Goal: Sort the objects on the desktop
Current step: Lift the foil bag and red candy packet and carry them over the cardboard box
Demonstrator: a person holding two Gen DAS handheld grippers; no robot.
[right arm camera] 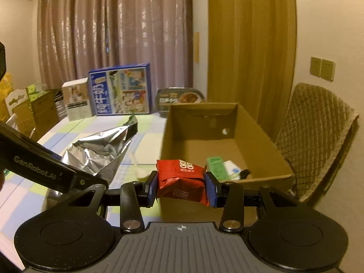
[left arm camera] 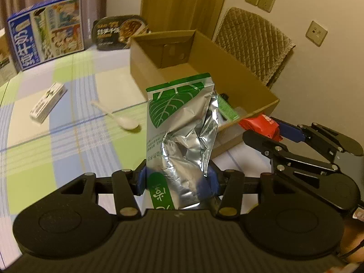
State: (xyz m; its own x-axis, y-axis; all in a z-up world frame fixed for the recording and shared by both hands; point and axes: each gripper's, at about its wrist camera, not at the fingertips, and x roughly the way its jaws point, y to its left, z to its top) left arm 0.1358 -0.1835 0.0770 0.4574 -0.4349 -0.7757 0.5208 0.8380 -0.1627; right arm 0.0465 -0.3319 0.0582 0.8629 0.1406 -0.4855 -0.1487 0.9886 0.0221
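Note:
My left gripper (left arm camera: pixel 176 180) is shut on a crumpled silver foil bag with a green leaf print (left arm camera: pixel 179 132), held upright above the checked tablecloth just in front of the open cardboard box (left arm camera: pixel 250 84). My right gripper (right arm camera: pixel 180 187) is shut on a small red snack packet (right arm camera: pixel 182 179), close to the near wall of the cardboard box (right arm camera: pixel 268 141). In the left wrist view the right gripper (left arm camera: pixel 268 129) with the red packet (left arm camera: pixel 261 124) hangs at the box's near right corner. The foil bag (right arm camera: pixel 102 150) shows at the left of the right wrist view. A green packet (right arm camera: pixel 216 167) lies inside the box.
A white spoon (left arm camera: pixel 118 116) and a small white box (left arm camera: pixel 47 102) lie on the tablecloth to the left. A blue milk carton box (left arm camera: pixel 47 31) and a dark meal tray (left arm camera: pixel 120 31) stand at the table's far edge. A padded chair (left arm camera: pixel 254 43) stands behind the cardboard box.

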